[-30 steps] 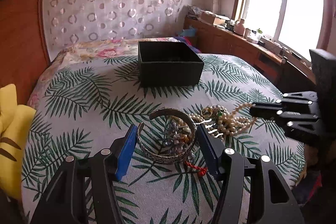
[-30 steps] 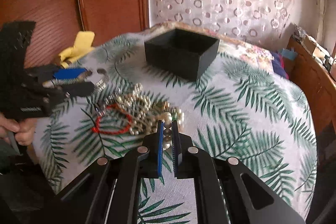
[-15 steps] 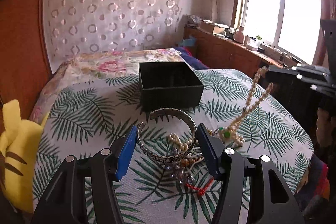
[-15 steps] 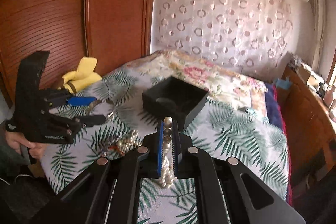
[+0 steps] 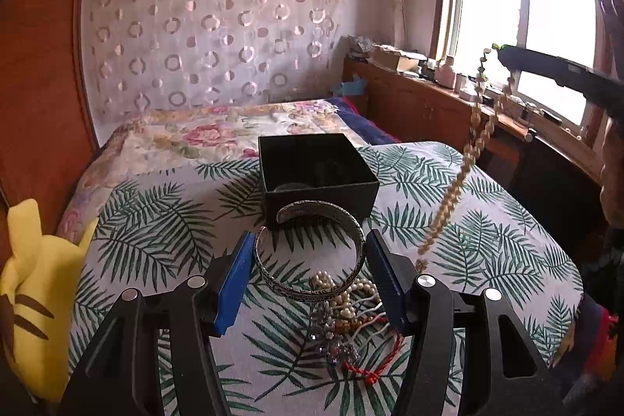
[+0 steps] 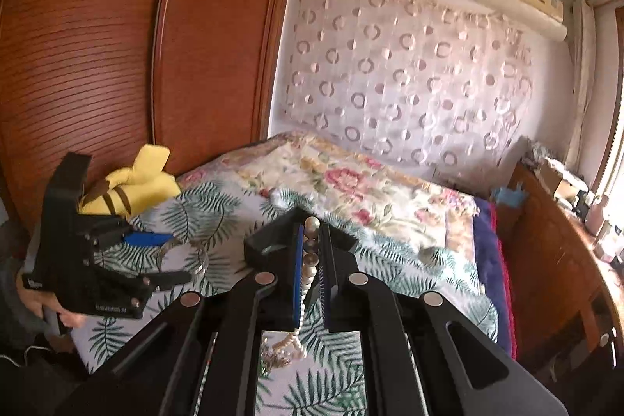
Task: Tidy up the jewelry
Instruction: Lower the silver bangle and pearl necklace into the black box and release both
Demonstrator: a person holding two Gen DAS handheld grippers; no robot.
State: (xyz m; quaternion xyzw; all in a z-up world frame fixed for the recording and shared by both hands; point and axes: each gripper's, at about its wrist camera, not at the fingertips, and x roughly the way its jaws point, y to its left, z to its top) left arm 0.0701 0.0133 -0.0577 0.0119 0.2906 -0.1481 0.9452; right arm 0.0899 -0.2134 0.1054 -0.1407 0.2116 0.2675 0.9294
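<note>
Up close, the silver cuff bangle (image 5: 310, 252) is a wide open band with an engraved pattern on its outer face and a gap toward the far side; it sits pinched between the 2 blue pads of the left gripper (image 5: 308, 275), lifted clear of the leaf-print bedspread (image 5: 156, 221). Off to the side, the pearl necklace (image 5: 454, 182) is a long strand of cream beads, doubled over and dangling from the right gripper (image 6: 311, 260), whose jaws are clamped tight on a few beads at the top; its lower end hangs just above the leftover jewelry pile (image 5: 351, 322). That pile of pearls, clear beads and a red cord bracelet (image 5: 372, 367) lies on the bedspread below the bangle. Beyond it stands the black box (image 5: 318, 174), open-topped; a dim rounded shape shows inside, too dark to identify.
</note>
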